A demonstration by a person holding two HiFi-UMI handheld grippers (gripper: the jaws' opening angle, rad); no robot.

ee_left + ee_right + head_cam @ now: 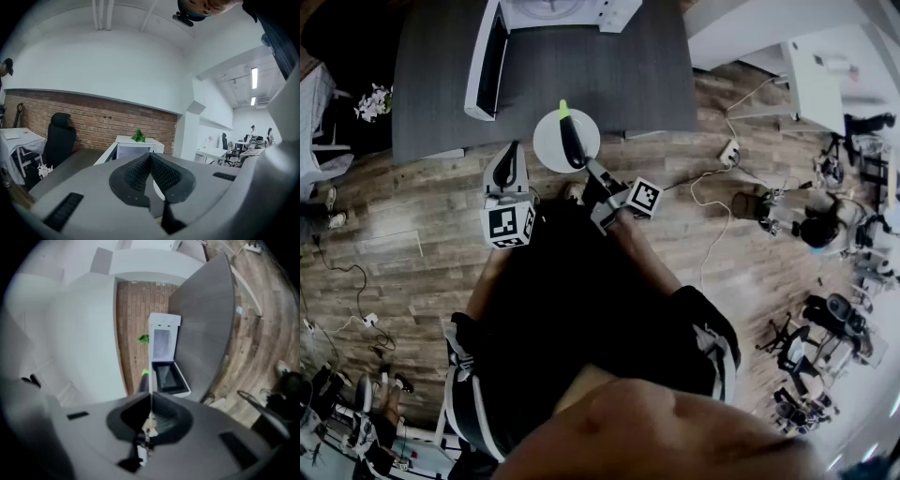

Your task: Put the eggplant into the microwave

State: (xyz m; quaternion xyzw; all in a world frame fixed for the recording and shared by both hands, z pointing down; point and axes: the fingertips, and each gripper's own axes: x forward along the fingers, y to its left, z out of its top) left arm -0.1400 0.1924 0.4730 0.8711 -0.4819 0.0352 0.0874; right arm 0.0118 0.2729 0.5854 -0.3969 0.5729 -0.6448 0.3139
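Gray table (656, 84) up top, the microwave (553, 11) on it with its door (485, 61) swung wide, and 1 white plate (546, 148) at the near edge. The frame cuts off the microwave's top. The right gripper (584, 167) reaches forward, jaws pinching the eggplant (570, 131) over the plate, lifted or resting I can't tell. The left gripper (510, 169) hangs beside it, jaws pressed together, empty.

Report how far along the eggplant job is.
Done: the door of the microwave stands open. In hand: the right gripper is shut on the rim of a plate carrying the eggplant, at the near edge of the table; the left gripper is shut on nothing. Left: the eggplant is not yet inside the microwave.
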